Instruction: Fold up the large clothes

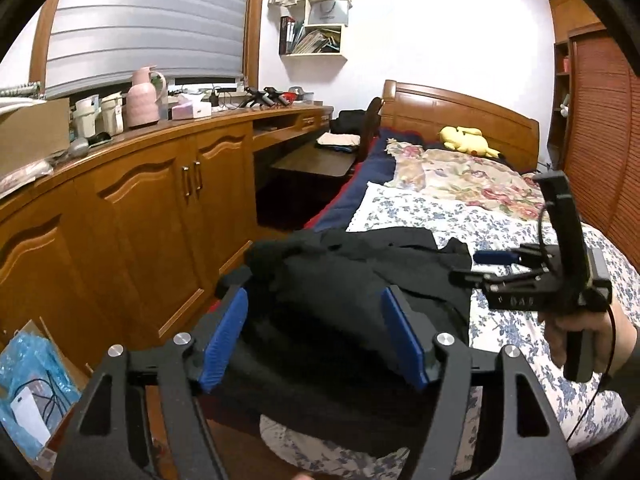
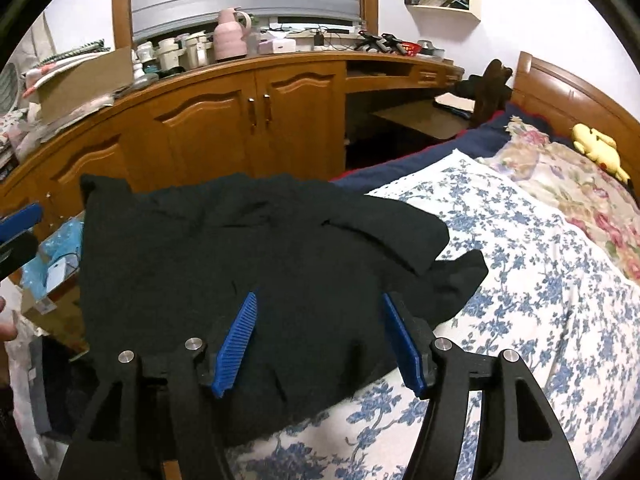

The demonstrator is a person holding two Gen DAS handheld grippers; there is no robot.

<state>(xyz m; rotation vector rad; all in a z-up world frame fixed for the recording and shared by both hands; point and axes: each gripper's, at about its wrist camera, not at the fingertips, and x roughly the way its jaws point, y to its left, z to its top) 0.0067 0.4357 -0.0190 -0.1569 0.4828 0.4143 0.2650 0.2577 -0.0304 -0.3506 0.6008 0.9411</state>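
A black garment (image 2: pixel 248 256) lies crumpled on the near corner of the bed and hangs partly over the bed's left edge; it also shows in the left wrist view (image 1: pixel 344 288). My left gripper (image 1: pixel 314 300) is open, its blue pads (image 1: pixel 224 336) on either side of the garment's near part, holding nothing. My right gripper (image 2: pixel 320 308) is open above the garment's near right part, holding nothing. The right gripper also shows from the side in the left wrist view (image 1: pixel 496 258), held in a hand over the bed.
The bed has a blue floral sheet (image 2: pixel 520 280), a floral quilt (image 1: pixel 460 176) and a yellow plush toy (image 1: pixel 468 140) near the wooden headboard. A long wooden cabinet (image 1: pixel 140 200) runs along the left, cluttered on top. A box with a blue bag (image 1: pixel 32 364) sits on the floor.
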